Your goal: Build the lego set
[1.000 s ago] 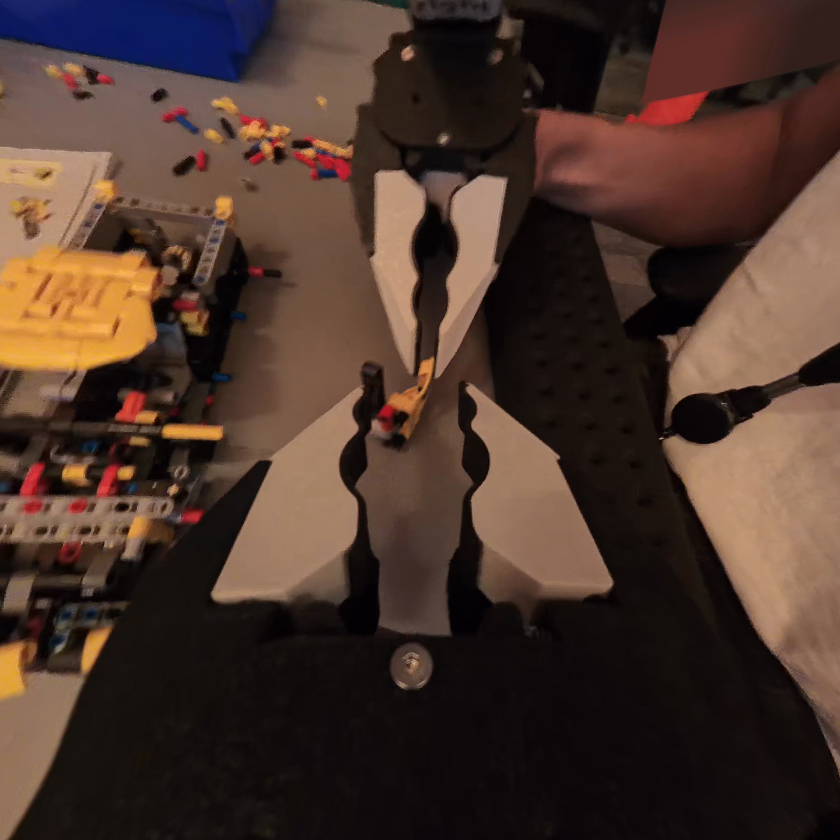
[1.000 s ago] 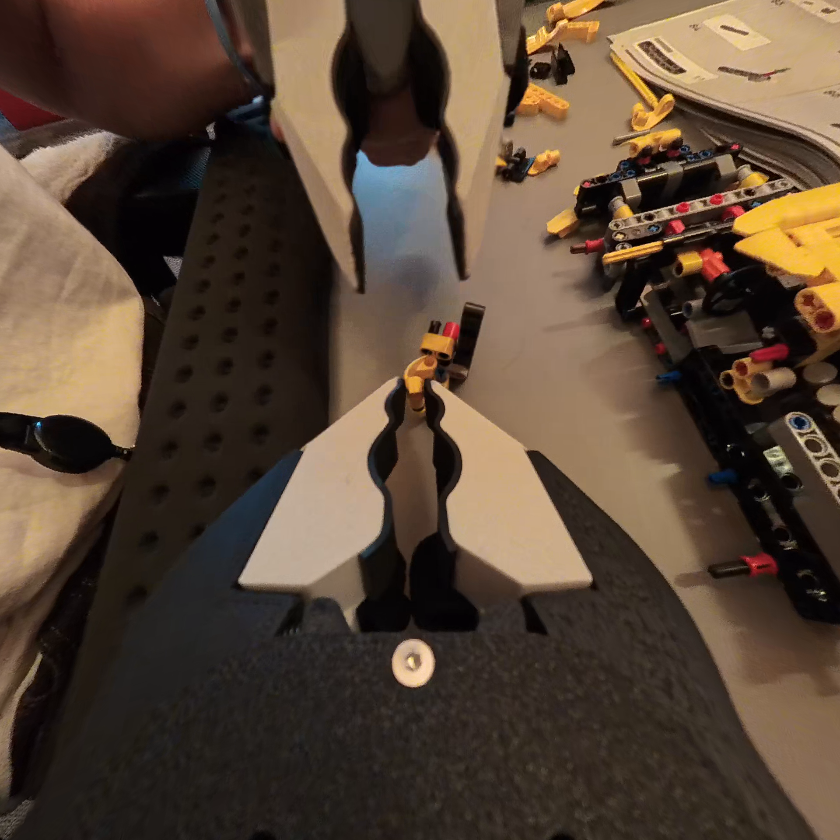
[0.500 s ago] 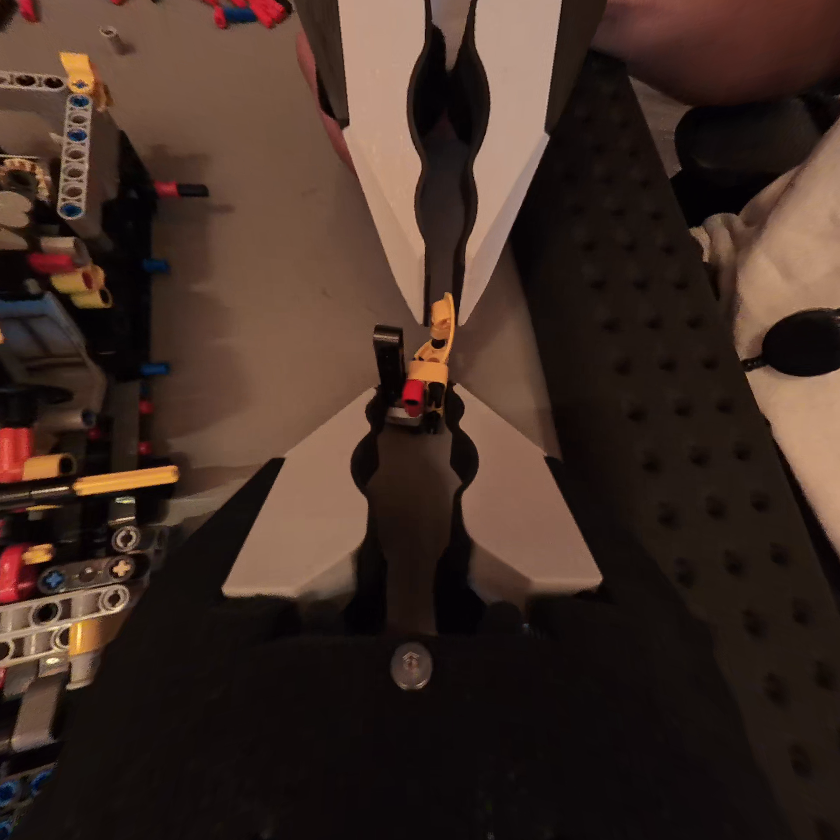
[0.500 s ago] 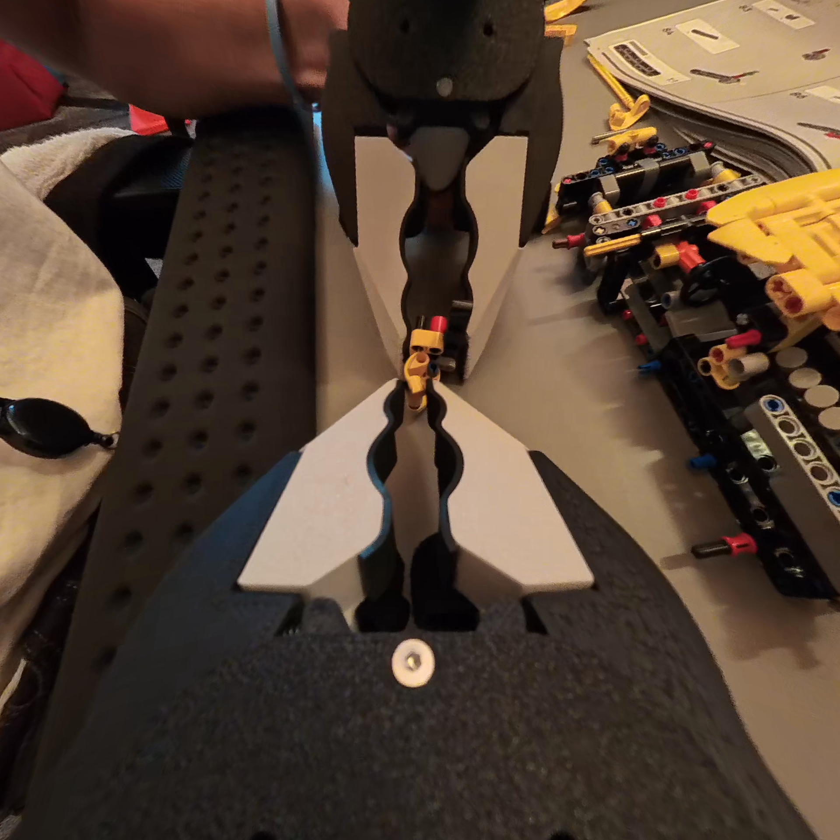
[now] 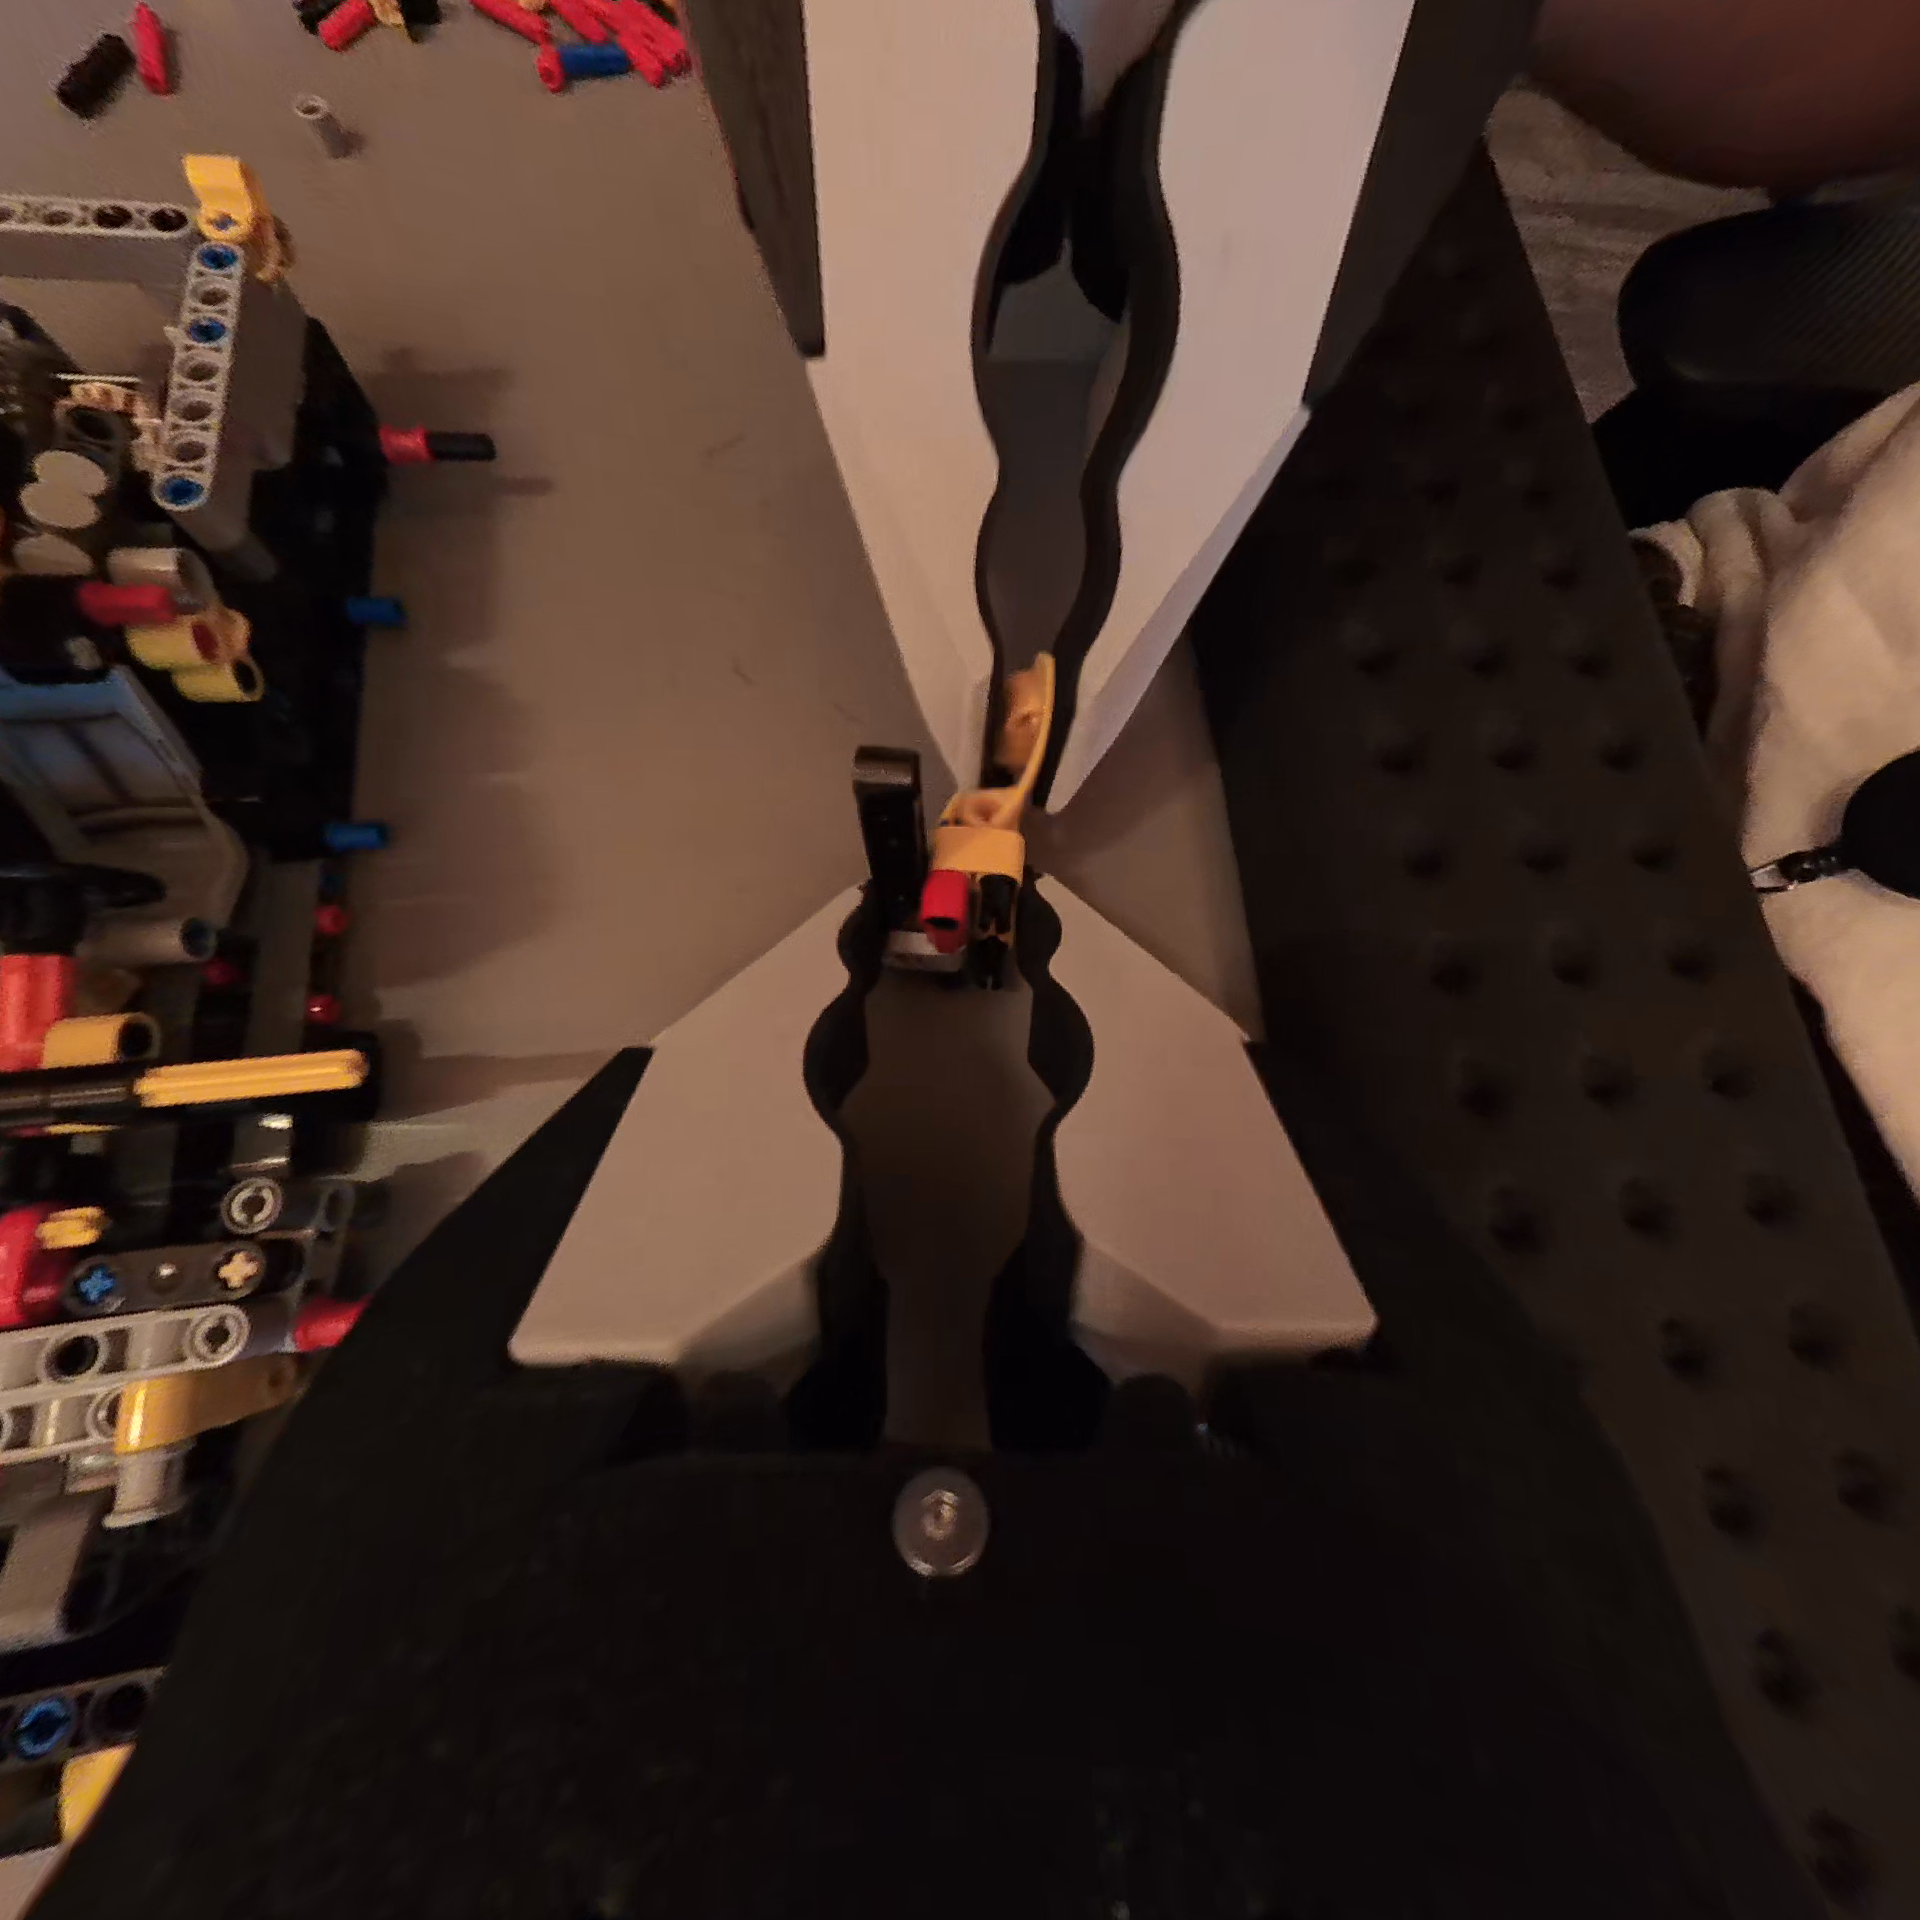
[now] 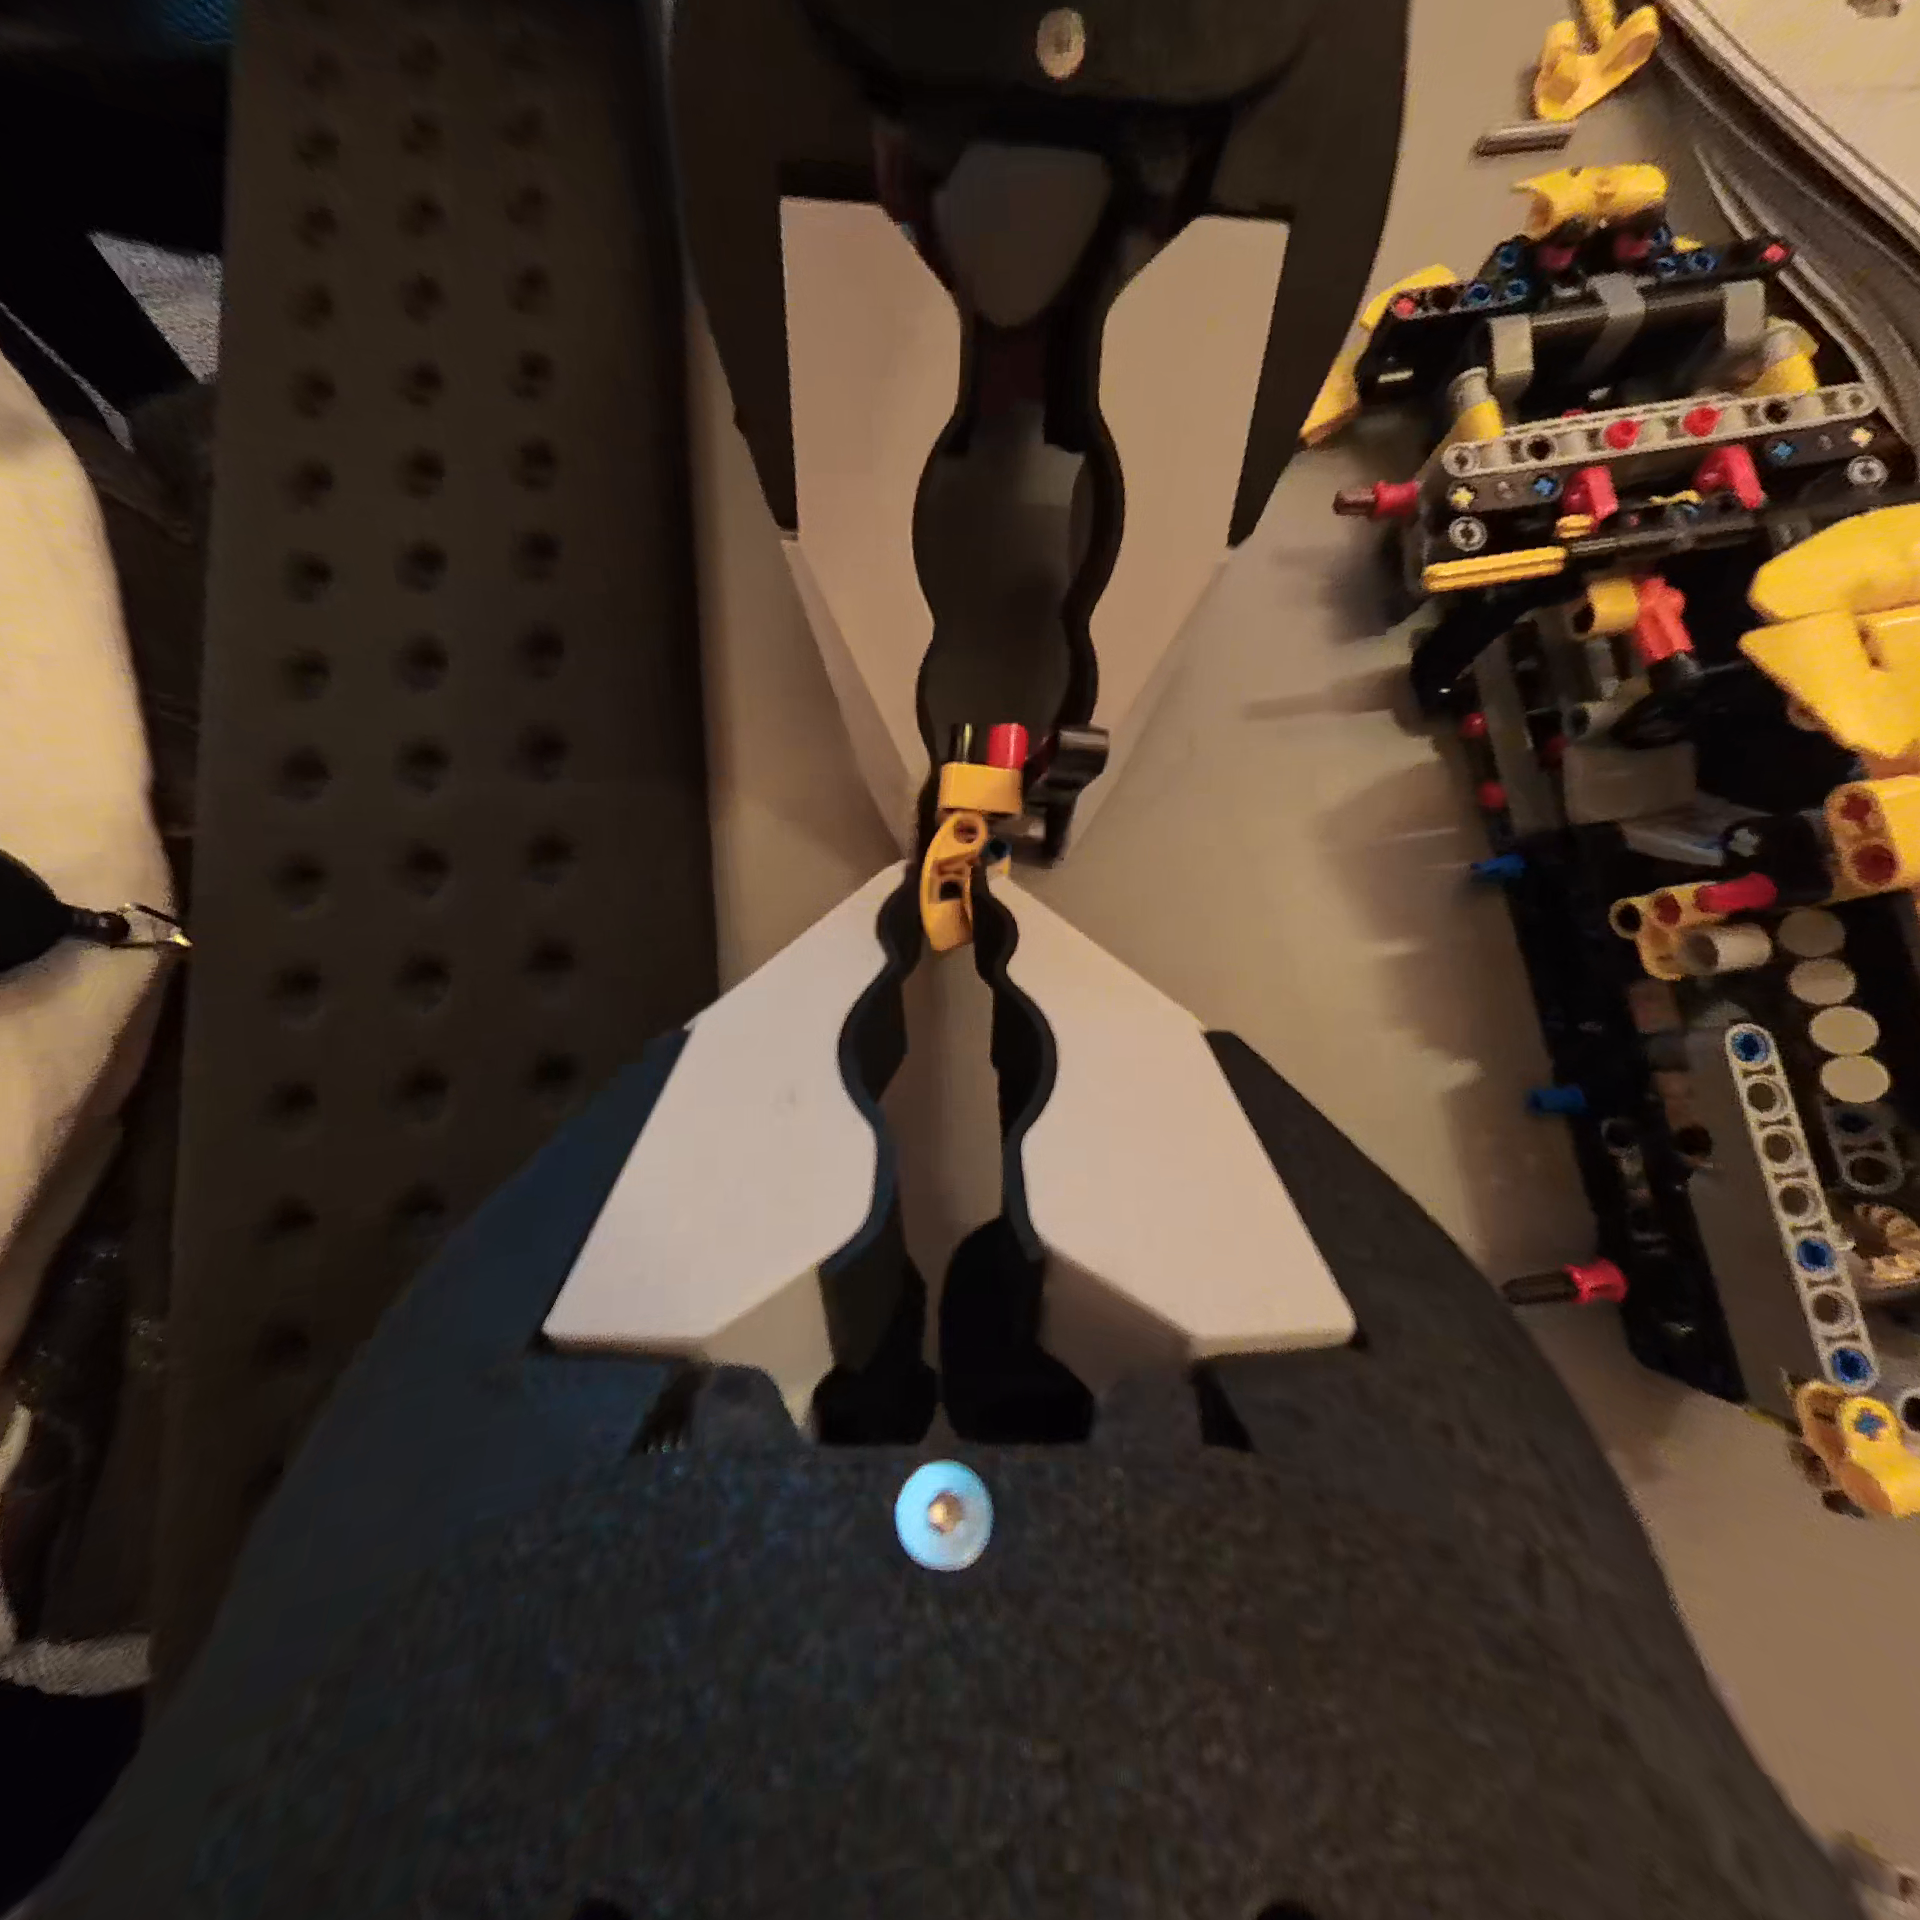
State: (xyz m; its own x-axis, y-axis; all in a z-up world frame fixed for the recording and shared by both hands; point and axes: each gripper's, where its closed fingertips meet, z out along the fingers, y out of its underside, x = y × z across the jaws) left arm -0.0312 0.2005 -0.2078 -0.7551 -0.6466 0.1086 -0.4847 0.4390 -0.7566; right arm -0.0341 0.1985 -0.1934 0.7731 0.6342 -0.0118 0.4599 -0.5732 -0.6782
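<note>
A small Lego assembly (image 5: 971, 862) of a yellow connector, a red pin and a black beam hangs above the grey table between my two grippers, which face each other tip to tip. My left gripper (image 5: 951, 925) is shut on its red and black end. My right gripper (image 6: 951, 894) is shut on the yellow curved piece (image 6: 948, 883) that sticks out of the assembly (image 6: 977, 790). The right gripper (image 5: 1013, 748) also shows in the left wrist view, and the left gripper (image 6: 1003, 769) in the right wrist view.
The large yellow, black and grey Lego model (image 5: 156, 727) lies on the table beside the grippers; it also shows in the right wrist view (image 6: 1662, 727). Loose red and blue pins (image 5: 582, 42) lie beyond it. A black perforated strip (image 6: 416, 623), white cloth (image 5: 1849, 623) and instruction pages (image 6: 1818, 125) border the area. My left and right fingertips are right by each other.
The two grippers have come together. My left gripper, wide open a second ago, has narrowed onto the small assembly. The right gripper has kept hold of the yellow piece.
</note>
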